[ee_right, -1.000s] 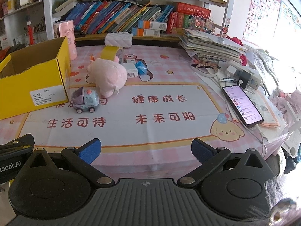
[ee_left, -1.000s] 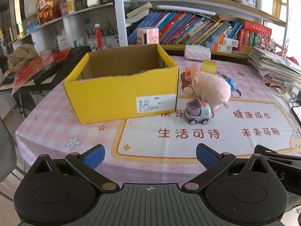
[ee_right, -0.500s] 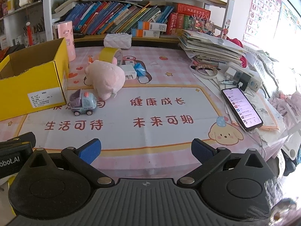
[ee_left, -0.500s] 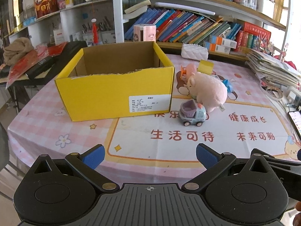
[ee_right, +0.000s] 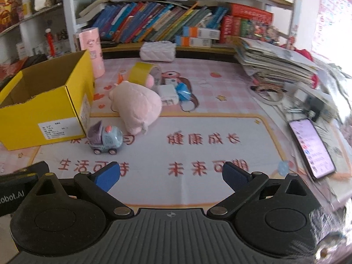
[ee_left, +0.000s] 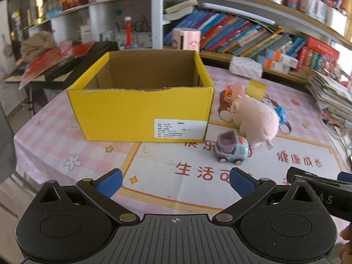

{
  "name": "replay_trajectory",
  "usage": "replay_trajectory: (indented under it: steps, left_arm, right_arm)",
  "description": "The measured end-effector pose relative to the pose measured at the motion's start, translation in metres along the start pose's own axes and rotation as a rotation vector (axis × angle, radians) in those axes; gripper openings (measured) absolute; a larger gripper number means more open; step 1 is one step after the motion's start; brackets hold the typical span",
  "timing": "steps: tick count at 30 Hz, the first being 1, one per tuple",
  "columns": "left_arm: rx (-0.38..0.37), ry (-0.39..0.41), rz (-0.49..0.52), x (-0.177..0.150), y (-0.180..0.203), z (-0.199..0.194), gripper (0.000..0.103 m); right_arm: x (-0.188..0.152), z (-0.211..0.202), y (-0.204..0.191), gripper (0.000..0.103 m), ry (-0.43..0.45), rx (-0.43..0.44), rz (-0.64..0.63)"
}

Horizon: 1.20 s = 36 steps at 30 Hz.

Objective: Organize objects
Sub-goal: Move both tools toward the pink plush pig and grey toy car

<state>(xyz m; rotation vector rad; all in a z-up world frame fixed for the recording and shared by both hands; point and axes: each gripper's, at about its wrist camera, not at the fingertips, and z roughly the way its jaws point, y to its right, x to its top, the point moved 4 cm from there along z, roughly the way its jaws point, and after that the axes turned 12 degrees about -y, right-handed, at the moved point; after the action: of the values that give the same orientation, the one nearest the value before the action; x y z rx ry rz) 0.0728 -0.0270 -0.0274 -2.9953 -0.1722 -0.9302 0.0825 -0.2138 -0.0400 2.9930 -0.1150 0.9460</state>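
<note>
**Both grippers wait, spread and empty, before a table of toys and an open yellow box**

A person holds two grippers low at the near edge of a table covered in a pink checked cloth point(ee_left: 55, 140) with a white mat printed in red Chinese characters. The left gripper point(ee_left: 175, 181) has its blue-padded fingers spread wide and nothing between them. The right gripper point(ee_right: 170, 175) stands likewise, fingers wide apart and empty, just beside the left one. Neither touches anything; both hang short of the toys, which suggests the tidying has not begun.

The yellow cardboard box point(ee_left: 140, 112) sits on the left half of the table with its top open toward the room. What shows of its inside is bare brown cardboard; the floor behind the near wall is hidden. It is the likely destination for the loose things.

Just right of the box's front corner is a small pastel toy truck point(ee_left: 231, 148), on its wheels, the nearest toy to both grippers. Close behind it lies a pink plush pig point(ee_left: 255, 118), perhaps touching it. Behind the pig cluster a roll of yellow tape point(ee_right: 143, 71), a small white box point(ee_right: 169, 93) and a crumpled blue wrapper point(ee_right: 183, 89).

A phone point(ee_right: 312, 147) with its screen lit lies at the right edge, well apart from the toys. Bookshelves point(ee_right: 158, 24) fill the back wall.

The truck looks the easiest first pick: small, hard and unobstructed.
</note>
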Motion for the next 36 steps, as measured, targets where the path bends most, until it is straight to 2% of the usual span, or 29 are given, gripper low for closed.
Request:
replay_trajectory:
  steps: [10, 17, 28, 36]
  left_arm:
    - [0.077, -0.008, -0.153, -0.002, 0.002, 0.000, 0.103]
    - [0.086, -0.007, -0.224, -0.004, 0.010, 0.003, 0.103]
    - [0.082, -0.021, -0.217, 0.003, 0.034, 0.018, 0.103]
    - [0.107, -0.005, -0.150, 0.014, 0.047, 0.028, 0.103]
  right_arm:
    - [0.032, 0.017, 0.001, 0.101, 0.003, 0.136, -0.108]
    - [0.045, 0.029, 0.008, 0.101, -0.014, 0.213, -0.135]
    - [0.063, 0.049, 0.023, 0.100, -0.010, 0.265, -0.157]
    - [0.076, 0.058, 0.029, 0.100, 0.013, 0.316, -0.171]
